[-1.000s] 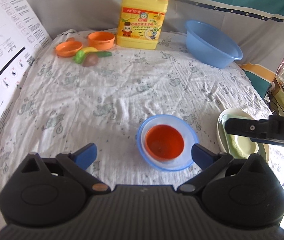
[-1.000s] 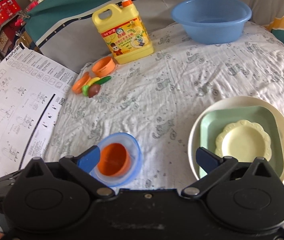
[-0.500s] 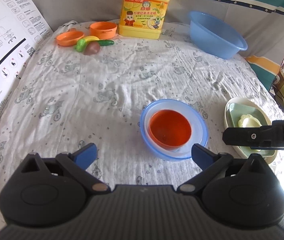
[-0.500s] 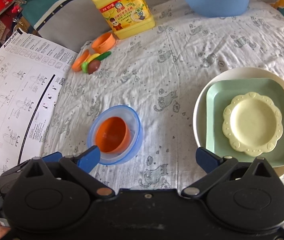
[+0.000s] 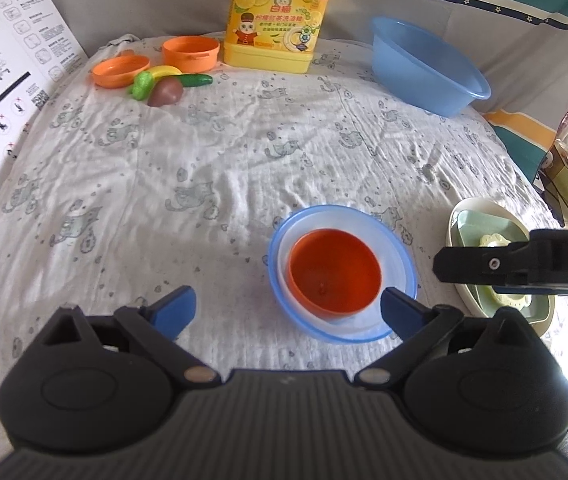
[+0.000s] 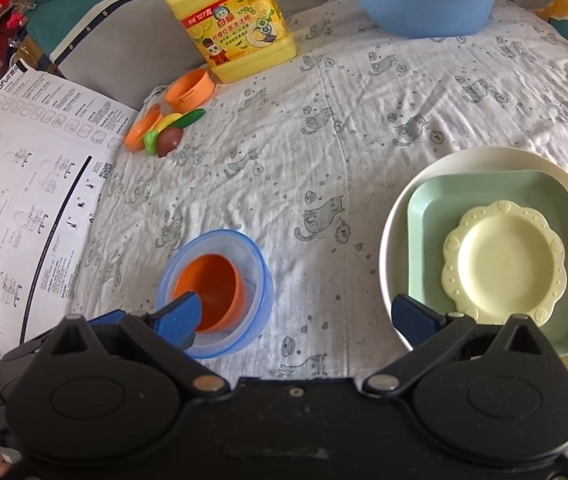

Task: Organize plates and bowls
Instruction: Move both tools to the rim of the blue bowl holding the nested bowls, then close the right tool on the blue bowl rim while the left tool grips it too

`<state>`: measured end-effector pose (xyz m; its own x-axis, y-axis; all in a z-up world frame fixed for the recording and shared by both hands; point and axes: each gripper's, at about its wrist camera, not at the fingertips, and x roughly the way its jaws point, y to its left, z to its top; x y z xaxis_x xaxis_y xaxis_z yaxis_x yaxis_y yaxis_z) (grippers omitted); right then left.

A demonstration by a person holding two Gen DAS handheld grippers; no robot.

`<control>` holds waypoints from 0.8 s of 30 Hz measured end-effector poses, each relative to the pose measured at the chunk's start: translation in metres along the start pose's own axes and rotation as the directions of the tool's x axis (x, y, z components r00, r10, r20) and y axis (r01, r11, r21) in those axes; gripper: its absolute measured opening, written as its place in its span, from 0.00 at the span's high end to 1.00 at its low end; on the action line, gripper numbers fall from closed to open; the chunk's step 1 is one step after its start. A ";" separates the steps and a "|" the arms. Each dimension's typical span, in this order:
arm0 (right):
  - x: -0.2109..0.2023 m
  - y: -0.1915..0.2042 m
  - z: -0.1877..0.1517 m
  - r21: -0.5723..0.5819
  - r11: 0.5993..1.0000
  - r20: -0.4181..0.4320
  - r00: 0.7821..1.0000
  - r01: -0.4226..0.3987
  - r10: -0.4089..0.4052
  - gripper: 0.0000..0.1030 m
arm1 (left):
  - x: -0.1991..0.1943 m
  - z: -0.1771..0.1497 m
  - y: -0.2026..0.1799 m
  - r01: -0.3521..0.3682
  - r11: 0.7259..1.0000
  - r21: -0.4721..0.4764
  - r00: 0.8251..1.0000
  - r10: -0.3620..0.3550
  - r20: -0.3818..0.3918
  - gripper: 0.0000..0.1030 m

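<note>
Over the cat-print cloth (image 5: 212,168), the left gripper (image 5: 287,308) is held spread wide and empty, just short of the orange bowl (image 5: 333,276) nested in the blue bowl (image 5: 397,252). The right gripper (image 6: 295,312) is likewise parted, holding nothing. Beside it, the scalloped yellow plate (image 6: 503,264) is stacked on a green square plate (image 6: 427,216) inside a cream plate (image 6: 479,160).

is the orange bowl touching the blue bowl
Touching. The right wrist view shows the orange bowl nested inside the blue bowl, tilted against its inner wall; the left wrist view shows it nested too.
</note>
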<state>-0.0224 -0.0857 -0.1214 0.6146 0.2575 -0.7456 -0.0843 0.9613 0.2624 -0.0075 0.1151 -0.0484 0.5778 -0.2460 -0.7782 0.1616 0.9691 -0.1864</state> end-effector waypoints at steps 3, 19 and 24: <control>0.003 0.002 0.003 0.000 1.000 -0.007 1.000 0.000 0.000 0.10 | 0.004 0.001 0.000 0.022 1.000 -0.001 1.000 -0.022 -0.007 0.06; 0.031 0.015 0.006 0.011 0.998 -0.078 0.995 -0.056 0.057 0.54 | 0.023 0.003 0.008 0.129 0.989 -0.068 0.990 -0.133 -0.052 0.45; 0.037 0.019 0.006 0.004 0.999 -0.079 0.996 -0.049 0.050 0.64 | 0.028 0.003 0.007 0.133 0.988 -0.083 0.989 -0.138 -0.061 0.46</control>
<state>0.0036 -0.0582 -0.1406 0.5456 0.3119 -0.7779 -0.1111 0.9469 0.3017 0.0123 0.1147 -0.0694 0.5002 -0.3762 -0.7799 0.1700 0.9258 -0.3375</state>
